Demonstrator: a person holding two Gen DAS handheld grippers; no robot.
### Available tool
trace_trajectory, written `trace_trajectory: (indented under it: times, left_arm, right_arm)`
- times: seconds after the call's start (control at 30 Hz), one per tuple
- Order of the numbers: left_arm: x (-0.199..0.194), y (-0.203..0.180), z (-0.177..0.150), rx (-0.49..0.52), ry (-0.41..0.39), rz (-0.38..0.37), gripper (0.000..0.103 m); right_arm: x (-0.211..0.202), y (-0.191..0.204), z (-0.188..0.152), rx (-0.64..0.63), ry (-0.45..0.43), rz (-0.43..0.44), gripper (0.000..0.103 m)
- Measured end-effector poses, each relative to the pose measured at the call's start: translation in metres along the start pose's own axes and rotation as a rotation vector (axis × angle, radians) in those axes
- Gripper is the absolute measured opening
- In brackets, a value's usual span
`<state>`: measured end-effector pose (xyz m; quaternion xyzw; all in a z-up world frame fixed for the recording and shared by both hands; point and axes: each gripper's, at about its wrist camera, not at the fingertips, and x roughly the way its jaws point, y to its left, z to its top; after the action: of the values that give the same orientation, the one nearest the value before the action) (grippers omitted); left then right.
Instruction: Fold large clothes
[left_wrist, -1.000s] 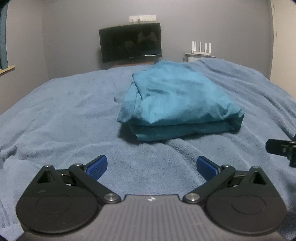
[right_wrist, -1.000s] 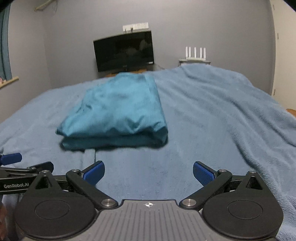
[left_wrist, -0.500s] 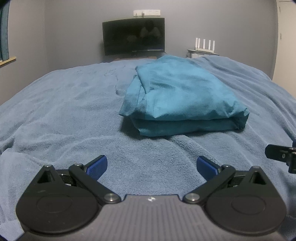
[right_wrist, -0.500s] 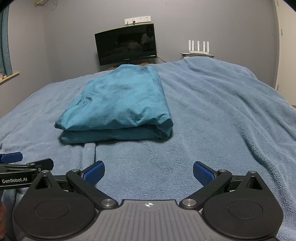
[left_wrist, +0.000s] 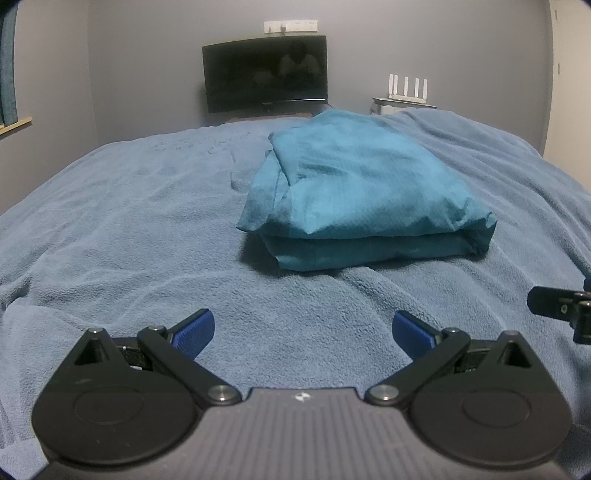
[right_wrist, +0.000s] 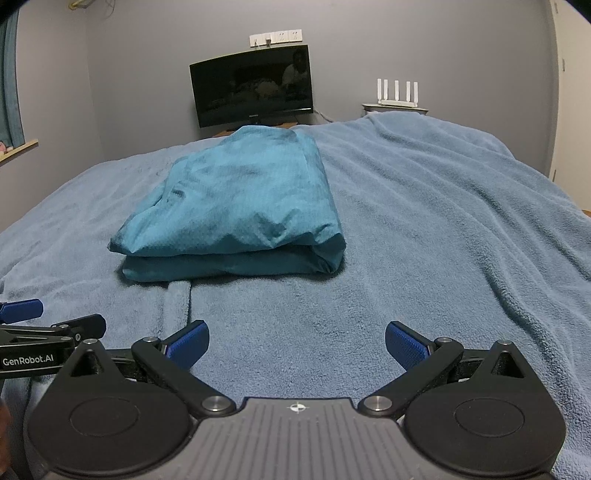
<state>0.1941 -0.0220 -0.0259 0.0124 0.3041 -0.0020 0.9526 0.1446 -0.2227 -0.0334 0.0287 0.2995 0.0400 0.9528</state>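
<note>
Both left gripper (left_wrist: 303, 330) and right gripper (right_wrist: 293, 341) fingers spread wide, empty, short of the folded garment (right_wrist: 236, 206).

Your left gripper (left_wrist: 303, 334) hangs low over the blue blanket (left_wrist: 122, 236) with its blue pads (left_wrist: 194, 332) spread wide and nothing between them. Ahead of you, well apart from the fingertips, the teal garment (left_wrist: 365, 192) lies folded in a thick stack (loose edges on its left side). Your right gripper (left_wrist: 561, 308) pokes in at the right edge. A dark monitor (left_wrist: 265, 74) stands against the far wall.
</note>
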Motion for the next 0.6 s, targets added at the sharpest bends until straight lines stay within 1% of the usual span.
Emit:
trace_trajectory:
  times: [0.6]
  left_arm:
    - [0.0005, -0.0005, -0.0006, 0.002, 0.005, -0.001, 0.103]
  right_arm:
    - [0.0007, 0.0011, -0.0010, -0.006, 0.011, -0.001, 0.103]
